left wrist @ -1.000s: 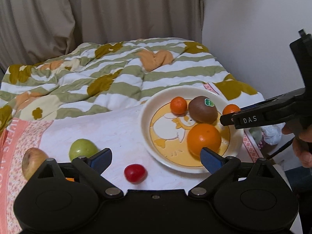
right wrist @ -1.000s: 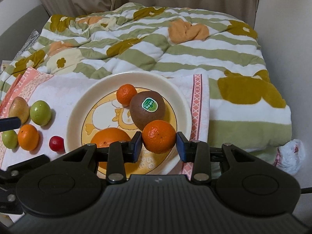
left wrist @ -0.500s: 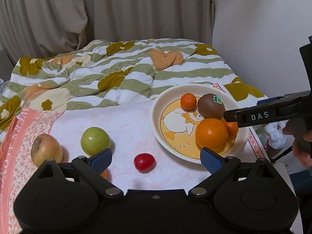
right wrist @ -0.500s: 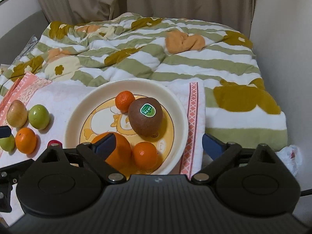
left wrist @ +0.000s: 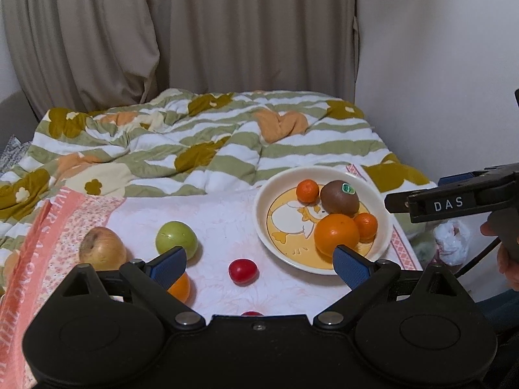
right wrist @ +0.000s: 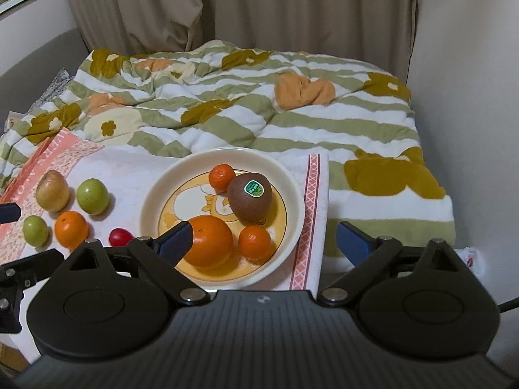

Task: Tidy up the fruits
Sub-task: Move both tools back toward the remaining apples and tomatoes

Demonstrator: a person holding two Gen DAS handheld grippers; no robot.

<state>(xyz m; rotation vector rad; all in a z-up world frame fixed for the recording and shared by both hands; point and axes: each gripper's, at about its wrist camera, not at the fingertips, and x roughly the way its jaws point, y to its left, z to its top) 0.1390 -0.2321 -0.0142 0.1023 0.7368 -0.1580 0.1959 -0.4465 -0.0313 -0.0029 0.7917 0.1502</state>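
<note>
A cream plate (right wrist: 293, 191) (left wrist: 262, 194) holds a large orange (right wrist: 211, 241) (left wrist: 335, 231), a kiwi with a green sticker (right wrist: 249, 196) (left wrist: 339, 196) and two mandarins (right wrist: 254, 242) (right wrist: 221, 176). On the white towel to its left lie a red tomato (left wrist: 243, 270) (right wrist: 120, 236), a green apple (left wrist: 176, 240) (right wrist: 92, 196), a yellow-red apple (left wrist: 102, 248) (right wrist: 52, 189), an orange (right wrist: 71, 228) and a small green fruit (right wrist: 35, 230). My left gripper (left wrist: 259, 262) is open and empty above the tomato. My right gripper (right wrist: 264, 243) is open and empty above the plate's near side.
A striped green and white blanket (right wrist: 259, 103) covers the bed behind the towel. A wall (right wrist: 470, 64) stands close on the right and curtains (right wrist: 259, 6) at the back. A white plastic bag (left wrist: 451, 240) lies off the bed's right edge.
My right gripper opened and let the mandarin drop onto the plate next to the large orange, then drew back. Both grippers have pulled back and up.
</note>
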